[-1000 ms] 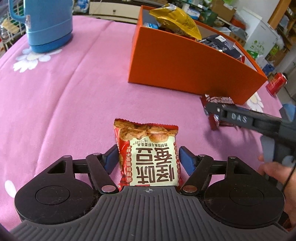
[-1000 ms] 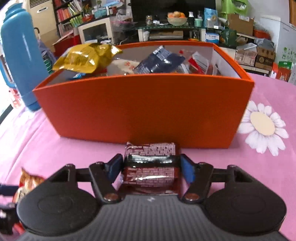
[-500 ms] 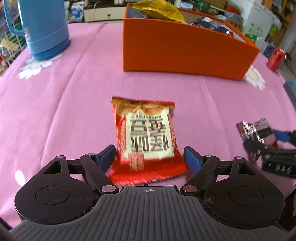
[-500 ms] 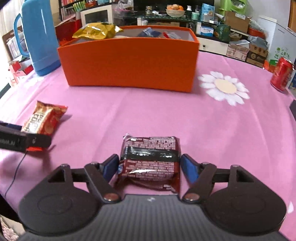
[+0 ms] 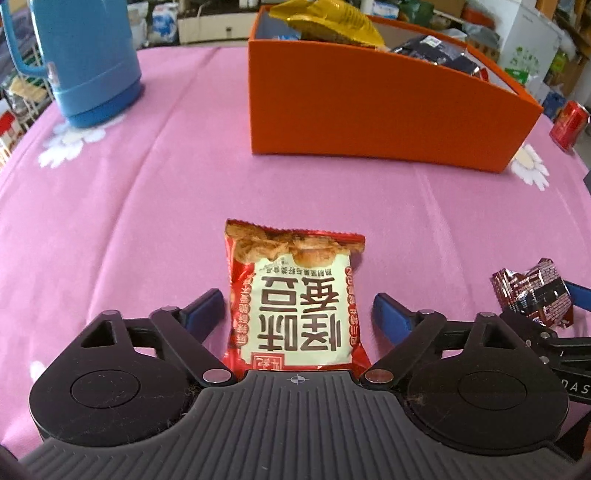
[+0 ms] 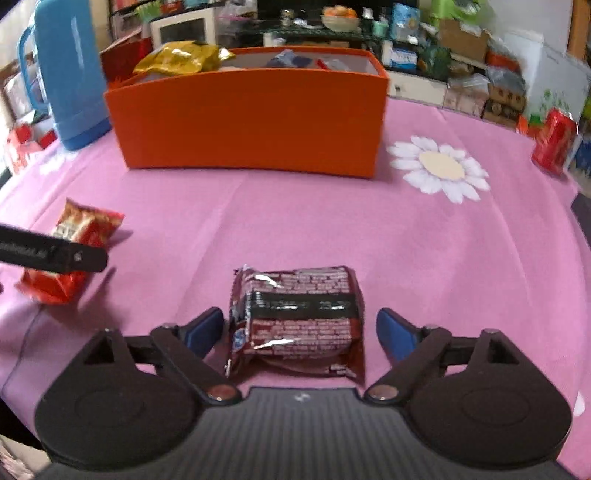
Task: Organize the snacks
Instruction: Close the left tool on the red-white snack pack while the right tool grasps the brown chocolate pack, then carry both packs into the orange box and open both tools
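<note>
A red-and-white snack packet [image 5: 295, 295] lies flat on the pink tablecloth between the blue pads of my left gripper [image 5: 297, 310]. Those jaws are opening, and neither pad presses on the packet. A dark brown foil packet [image 6: 295, 317] lies on the cloth between the pads of my right gripper [image 6: 301, 326], whose jaws are also opening, with a gap on each side. The dark packet [image 5: 532, 291] also shows at the right edge of the left wrist view. The red packet [image 6: 70, 254] shows at the left of the right wrist view. An orange box [image 5: 369, 110] [image 6: 251, 122] stands farther back.
A yellow bag [image 5: 328, 18] and dark packets sit inside the orange box. A blue thermos jug [image 5: 85, 62] stands at the back left. At the right table edge stands a red can [image 6: 554, 140]. Cluttered shelves and cartons lie beyond the table.
Both grippers have drawn back from the orange box toward the near side of the table. Their jaws have widened, and both packets now lie loose on the cloth.
</note>
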Demonstrator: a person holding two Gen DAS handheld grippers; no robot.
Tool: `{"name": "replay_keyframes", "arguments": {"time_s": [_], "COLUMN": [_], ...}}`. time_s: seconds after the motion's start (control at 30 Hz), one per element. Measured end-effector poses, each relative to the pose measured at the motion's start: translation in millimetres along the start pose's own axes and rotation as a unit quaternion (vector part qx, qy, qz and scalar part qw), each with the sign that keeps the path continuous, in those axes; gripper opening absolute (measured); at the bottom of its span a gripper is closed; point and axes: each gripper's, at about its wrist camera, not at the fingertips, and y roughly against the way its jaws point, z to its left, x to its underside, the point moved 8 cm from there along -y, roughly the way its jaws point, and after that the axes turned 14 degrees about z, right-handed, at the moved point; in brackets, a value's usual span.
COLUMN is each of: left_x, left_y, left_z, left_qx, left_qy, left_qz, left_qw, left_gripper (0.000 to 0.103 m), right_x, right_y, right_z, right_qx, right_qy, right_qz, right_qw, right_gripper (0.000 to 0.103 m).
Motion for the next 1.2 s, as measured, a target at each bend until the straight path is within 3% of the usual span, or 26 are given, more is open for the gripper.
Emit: {"name": "replay_keyframes", "arguments": {"time_s": [0.2,0.33,0.5,0.57,0.6,0.63,0.67,0.7,0.77,1.0,1.2], "left_x": [2.7,3.9,5.6,6.8,7.0,7.1,7.3,8.7,12.9,29.3,-13.6], "left_y": [-1.7,-1.3,-1.4,-0.2,2.4,5.4,6.9,8.9,14.3,32.8,74.7], "left_z": [-2.5,-2.3,-2.2,-2.3,-3.4,-4.3,-4.4,-3.8,-3.1,-2.4,1.1], "left_qx": [-0.011,-0.015,-0.019,-0.024,-0.022,-0.022,-0.009,0.003,0.019,0.027,0.051], "left_qy": [-0.017,-0.020,-0.021,-0.023,-0.025,-0.030,-0.030,-0.026,-0.018,-0.010,-0.001], "left_qz": [-0.003,-0.003,-0.004,-0.007,-0.012,-0.014,-0.006,-0.003,-0.002,-0.003,-0.047], "left_qw": [0.9998,0.9997,0.9996,0.9994,0.9994,0.9992,0.9995,0.9997,0.9997,0.9996,0.9976], "left_gripper": [0.072,0.072,0.071,0.063,0.044,0.034,0.033,0.031,0.031,0.031,0.032], "right_x": [2.1,-0.9,1.1,2.6,3.1,3.1,2.7,2.4,3.6,3.3,-35.2], "right_y": [0.5,0.3,4.2,4.1,5.1,7.3,9.6,11.6,17.7,41.9,76.1], "right_z": [-0.9,-2.0,-1.2,0.8,0.8,-0.2,-1.2,-2.4,-5.6,0.0,-9.4], "right_qx": [0.007,0.004,-0.027,-0.018,-0.019,-0.022,-0.023,-0.030,-0.066,-0.088,-0.135], "right_qy": [-0.019,-0.008,-0.008,0.009,0.012,0.012,0.012,0.010,-0.017,-0.030,-0.058], "right_qz": [-0.018,0.004,0.002,0.001,-0.001,-0.002,-0.001,0.002,0.003,-0.019,-0.067], "right_qw": [1.000,1.000,1.000,1.000,1.000,1.000,1.000,0.999,0.998,0.995,0.987], "right_gripper": [0.090,0.090,0.086,0.083,0.075,0.068,0.058,0.055,0.055,0.055,0.058]}}
